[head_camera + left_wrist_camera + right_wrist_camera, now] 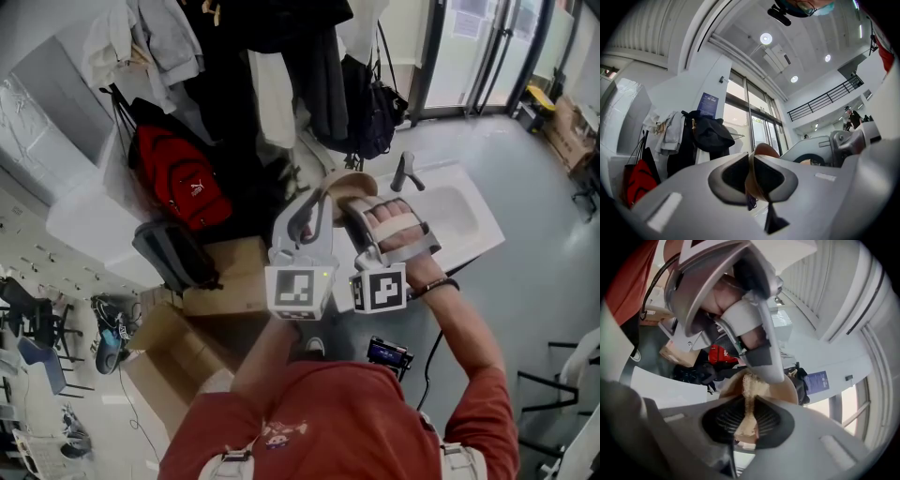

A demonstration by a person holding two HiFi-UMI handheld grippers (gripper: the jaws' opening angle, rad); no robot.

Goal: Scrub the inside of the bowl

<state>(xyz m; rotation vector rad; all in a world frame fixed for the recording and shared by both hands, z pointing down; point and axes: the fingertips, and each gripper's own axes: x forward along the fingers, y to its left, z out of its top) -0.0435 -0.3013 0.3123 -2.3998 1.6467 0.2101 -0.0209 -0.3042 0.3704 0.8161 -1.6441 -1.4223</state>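
While my left gripper [751,176] is clamped tight on the rim of the bowl [764,151], holding it up by the sink [464,214], my right gripper [749,417] pinches a sponge [749,389] against the inside. I judge the scrubbing is under way, but I cannot tell how much is left.

Red backpack [178,183] hanging beside dark coats [281,47] and pale garments [141,42]. Grey bag [173,255] below the backpack, next to a cardboard box [230,272]. At right, a white sink [473,225] with a grey faucet [405,173]; grey floor [544,281] beyond. Glass doors [478,47] at top right. Left gripper view: blue poster [708,105], balcony railing [825,99], round ceiling light [765,38].
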